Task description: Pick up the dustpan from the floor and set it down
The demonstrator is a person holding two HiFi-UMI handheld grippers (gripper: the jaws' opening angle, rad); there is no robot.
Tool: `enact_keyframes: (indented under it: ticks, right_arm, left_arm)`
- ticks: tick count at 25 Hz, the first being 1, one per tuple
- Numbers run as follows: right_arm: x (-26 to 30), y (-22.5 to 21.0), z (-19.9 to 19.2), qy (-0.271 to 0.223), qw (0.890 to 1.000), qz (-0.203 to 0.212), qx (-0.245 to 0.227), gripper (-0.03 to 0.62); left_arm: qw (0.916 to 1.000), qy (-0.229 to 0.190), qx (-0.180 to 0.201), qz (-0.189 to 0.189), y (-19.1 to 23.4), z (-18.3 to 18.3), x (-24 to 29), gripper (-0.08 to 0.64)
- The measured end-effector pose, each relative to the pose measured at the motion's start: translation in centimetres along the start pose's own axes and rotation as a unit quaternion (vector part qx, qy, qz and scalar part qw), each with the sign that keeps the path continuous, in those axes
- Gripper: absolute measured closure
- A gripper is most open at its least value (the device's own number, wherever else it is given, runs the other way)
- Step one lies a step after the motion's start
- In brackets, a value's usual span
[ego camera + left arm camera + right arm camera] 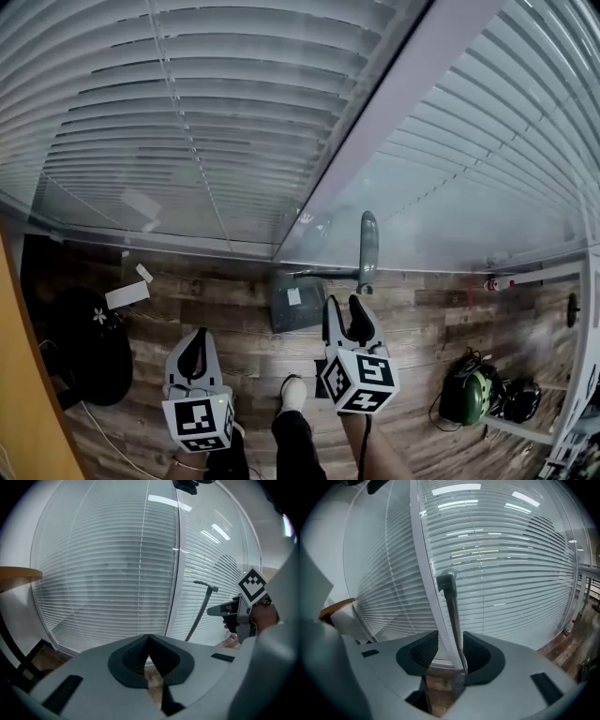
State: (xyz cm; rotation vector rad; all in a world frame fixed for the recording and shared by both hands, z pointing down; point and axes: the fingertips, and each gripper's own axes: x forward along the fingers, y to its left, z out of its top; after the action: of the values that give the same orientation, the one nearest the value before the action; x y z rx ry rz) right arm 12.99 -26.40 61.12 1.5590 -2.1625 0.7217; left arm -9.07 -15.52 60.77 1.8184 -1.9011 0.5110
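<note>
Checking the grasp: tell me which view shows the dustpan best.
Head view: the whole dustpan, pan and upright handle. The right gripper view shows only its handle, between the right gripper's open jaws; the left gripper view shows only the handle.

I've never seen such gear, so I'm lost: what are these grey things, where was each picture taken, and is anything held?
A person holds a two-jaw gripper in each hand. One picture comes from a camera on the person's head, looking down at a wooden floor beside blinds. The other two come from cameras riding on the grippers. The left gripper is shut and empty. The right gripper is open, with the handle of the dustpan between its jaws, not clamped. The dustpan stands on the floor in the corner.
</note>
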Motion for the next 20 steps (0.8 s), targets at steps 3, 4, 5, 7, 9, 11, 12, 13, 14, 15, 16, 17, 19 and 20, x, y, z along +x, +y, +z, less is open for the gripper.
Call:
enact_keyframes:
  ticks: [3,4,5,7,9,11,12,13,14,15,16,17,19,20]
  right_arm:
    - [0.2,-0.6,0.3,-0.007,1.0,-0.005,0.008,0.426]
    - [0.3,-0.7,0.4,-0.01,1.0,-0.007,0.009,0.426]
    - [0.4,-0.8,0.6,-0.014,1.0,-0.009,0.009,0.426]
    - [0.6,-1.1,1.2,-0.022,1.0,-0.011,0.008,0.425]
    - [1.1,-1.4,1.8,-0.026,1.0,-0.011,0.006,0.425]
    - [1.6,-1.5,2.2,-0.025,1.0,-0.009,0.006,0.425]
    - [1.7,-1.5,2.3,-0.024,1.0,-0.008,0.006,0.425]
    - [1.9,-1.4,2.3,-0.024,1.0,-0.007,0.006,0.425]
    - [2.0,-1.3,2.4,-0.023,1.0,-0.005,0.005,0.425]
    - [2.1,-1.3,2.5,-0.023,1.0,-0.004,0.004,0.425]
    - [2.1,-1.2,2.5,-0.023,1.0,-0.002,0.002,0.425]
    - [2.2,-1.2,2.5,-0.024,1.0,0.0,0.001,0.425]
    - [2.4,-1.1,2.6,-0.025,1.0,0.001,-0.001,0.425]
    - [2.4,-1.0,2.7,-0.026,1.0,0.001,-0.002,0.425]
  left_arm:
    - [1.0,-0.001,-0.002,0.001,-0.1,-0.5,0.3,0.555]
    - [1.0,-0.001,-0.002,0.001,-0.1,-0.7,0.3,0.555]
    - [1.0,-0.001,-0.003,0.0,-0.1,-0.9,0.4,0.554]
    - [1.0,0.0,-0.006,0.001,-0.2,-1.4,0.4,0.554]
    - [1.0,0.002,-0.009,0.002,-0.3,-1.7,0.6,0.555]
    - [0.9999,0.004,-0.009,0.004,-0.3,-2.0,0.8,0.555]
    - [0.9999,0.007,-0.01,0.004,-0.3,-2.1,0.9,0.555]
    - [0.9999,0.01,-0.011,0.004,-0.3,-2.3,1.0,0.554]
    - [0.9998,0.012,-0.012,0.005,-0.2,-2.3,1.1,0.554]
    - [0.9998,0.012,-0.013,0.005,-0.2,-2.3,1.2,0.554]
    - [0.9998,0.012,-0.013,0.006,-0.2,-2.3,1.3,0.555]
    - [0.9998,0.012,-0.014,0.007,-0.2,-2.3,1.4,0.554]
    - [0.9998,0.013,-0.014,0.007,-0.1,-2.3,1.5,0.555]
    - [0.9998,0.013,-0.015,0.008,-0.1,-2.3,1.6,0.555]
